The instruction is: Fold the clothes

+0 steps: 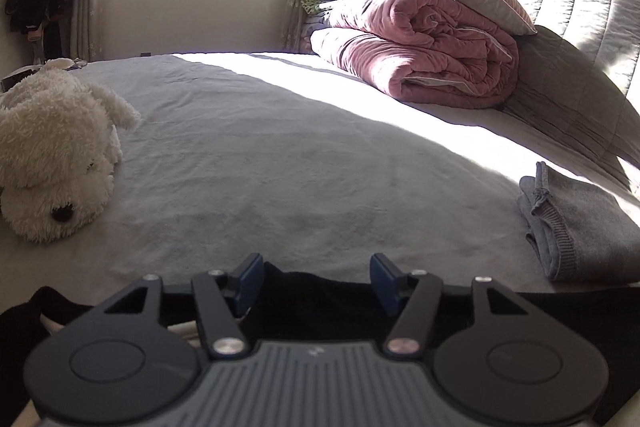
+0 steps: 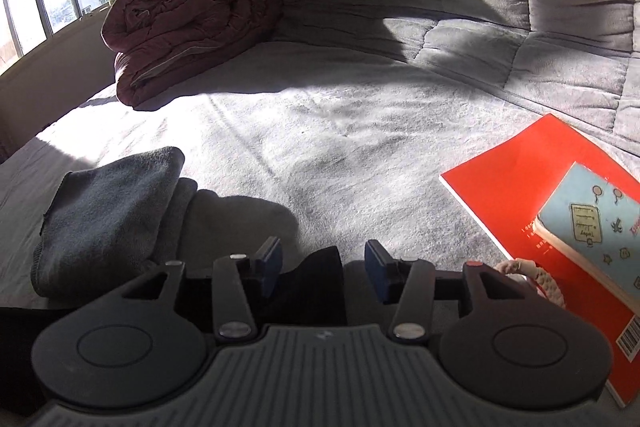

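Note:
A black garment [image 1: 316, 291] lies along the near edge of the bed, under both grippers; its corner also shows in the right wrist view [image 2: 320, 275]. My left gripper [image 1: 317, 281] is open, its jaws spread either side of the black cloth's edge. My right gripper [image 2: 323, 273] is open too, with the black corner lying between its jaws. A folded grey garment [image 1: 580, 223] sits on the bed at the right; it also shows in the right wrist view [image 2: 108, 211] at the left.
A white plush dog [image 1: 56, 155] lies at the left. A rolled pink quilt [image 1: 424, 59] with a pillow on top is at the back. A red book [image 2: 532, 195] with a blue notebook [image 2: 592, 227] lies at the right. The grey bedsheet [image 1: 260, 155] spreads between.

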### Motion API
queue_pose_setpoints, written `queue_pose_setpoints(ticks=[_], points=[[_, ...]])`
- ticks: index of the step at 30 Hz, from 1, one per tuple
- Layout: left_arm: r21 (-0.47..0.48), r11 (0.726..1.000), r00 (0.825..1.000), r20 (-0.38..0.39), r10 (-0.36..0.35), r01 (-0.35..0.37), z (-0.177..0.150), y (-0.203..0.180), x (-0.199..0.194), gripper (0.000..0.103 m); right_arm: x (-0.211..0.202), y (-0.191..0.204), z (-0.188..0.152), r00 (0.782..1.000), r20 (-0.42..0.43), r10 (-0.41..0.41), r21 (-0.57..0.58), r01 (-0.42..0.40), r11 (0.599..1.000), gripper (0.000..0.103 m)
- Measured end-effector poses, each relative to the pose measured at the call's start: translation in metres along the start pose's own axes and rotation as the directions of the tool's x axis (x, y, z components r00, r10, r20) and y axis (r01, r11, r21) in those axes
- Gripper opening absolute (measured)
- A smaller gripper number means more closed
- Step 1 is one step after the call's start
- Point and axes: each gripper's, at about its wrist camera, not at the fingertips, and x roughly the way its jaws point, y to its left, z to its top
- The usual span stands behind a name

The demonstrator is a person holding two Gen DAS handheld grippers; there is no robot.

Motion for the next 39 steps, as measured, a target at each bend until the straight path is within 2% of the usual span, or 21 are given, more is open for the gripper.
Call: queue_pose_setpoints(ticks=[3, 6, 11, 14, 16, 18, 19, 20, 21, 23, 25, 27, 28, 30, 31, 32, 39], points=[[0.025, 0.998, 0.999, -0.007, -0.050, 0.050, -0.001, -0.015, -0.016, 0.061, -0.015, -0.009, -0.002, 1.000, -0.023, 0.013, 0.043, -0.012, 0.999, 0.050], [0.055, 0.993, 0.995, -0.015, -0.100, 0.101, -0.005, -0.031, -0.031, 0.061, -0.023, -0.022, -0.013, 0.994, -0.058, 0.093, 0.166, -0.082, 0.983, 0.050], [0.119, 0.974, 0.981, -0.049, -0.188, 0.193, -0.020, -0.061, -0.047, 0.061, -0.034, -0.035, -0.035, 0.967, -0.059, 0.249, 0.357, -0.213, 0.909, 0.050], [0.151, 0.957, 0.968, -0.085, -0.236, 0.247, -0.033, -0.074, -0.047, 0.058, -0.031, -0.034, -0.047, 0.950, -0.041, 0.308, 0.420, -0.264, 0.868, 0.050], [0.171, 0.944, 0.957, -0.110, -0.267, 0.283, -0.042, -0.083, -0.046, 0.056, -0.021, -0.032, -0.052, 0.953, -0.036, 0.300, 0.426, -0.257, 0.868, 0.050], [0.190, 0.929, 0.945, -0.136, -0.296, 0.318, -0.051, -0.092, -0.045, 0.055, -0.012, -0.032, -0.055, 0.961, -0.013, 0.278, 0.447, -0.243, 0.861, 0.043], [0.199, 0.921, 0.939, -0.149, -0.311, 0.336, -0.055, -0.096, -0.045, 0.055, -0.010, -0.035, -0.053, 0.968, 0.012, 0.249, 0.464, -0.226, 0.857, 0.034], [0.208, 0.912, 0.932, -0.162, -0.325, 0.354, -0.060, -0.101, -0.045, 0.055, -0.008, -0.037, -0.052, 0.976, 0.031, 0.216, 0.467, -0.205, 0.860, 0.019], [0.217, 0.903, 0.925, -0.175, -0.338, 0.371, -0.064, -0.105, -0.045, 0.055, -0.007, -0.034, -0.050, 0.985, 0.028, 0.170, 0.416, -0.166, 0.894, 0.012], [0.233, 0.883, 0.909, -0.202, -0.365, 0.407, -0.073, -0.114, -0.044, 0.056, -0.005, -0.028, -0.047, 0.997, 0.029, 0.077, 0.311, -0.082, 0.947, 0.009], [0.230, 0.881, 0.907, -0.190, -0.376, 0.413, -0.077, -0.114, -0.045, 0.056, -0.003, -0.022, -0.044, 0.999, 0.041, -0.007, 0.209, -0.002, 0.978, 0.006], [0.216, 0.883, 0.906, -0.184, -0.381, 0.416, -0.076, -0.113, -0.048, 0.056, -0.004, -0.017, -0.046, 0.999, 0.052, -0.016, 0.161, 0.007, 0.987, 0.007], [0.208, 0.886, 0.906, -0.182, -0.382, 0.415, -0.076, -0.112, -0.050, 0.056, -0.004, -0.014, -0.048, 0.998, 0.058, -0.020, 0.137, 0.012, 0.990, 0.011], [0.191, 0.894, 0.911, -0.169, -0.377, 0.406, -0.075, -0.107, -0.059, 0.058, -0.011, -0.010, -0.048, 0.998, 0.063, -0.020, 0.112, 0.012, 0.994, 0.028], [0.182, 0.898, 0.913, -0.162, -0.374, 0.401, -0.075, -0.105, -0.064, 0.058, -0.015, -0.008, -0.048, 0.998, 0.064, -0.017, 0.107, 0.010, 0.994, 0.044], [0.173, 0.902, 0.915, -0.156, -0.372, 0.396, -0.075, -0.102, -0.069, 0.058, -0.020, -0.006, -0.048, 0.998, 0.064, -0.014, 0.102, 0.007, 0.995, 0.053], [0.073, 0.952, 0.948, -0.136, -0.286, 0.298, -0.087, -0.048, -0.115, 0.068, -0.053, 0.009, -0.048, 0.998, 0.061, 0.017, 0.065, -0.021, 0.998, 0.054]])
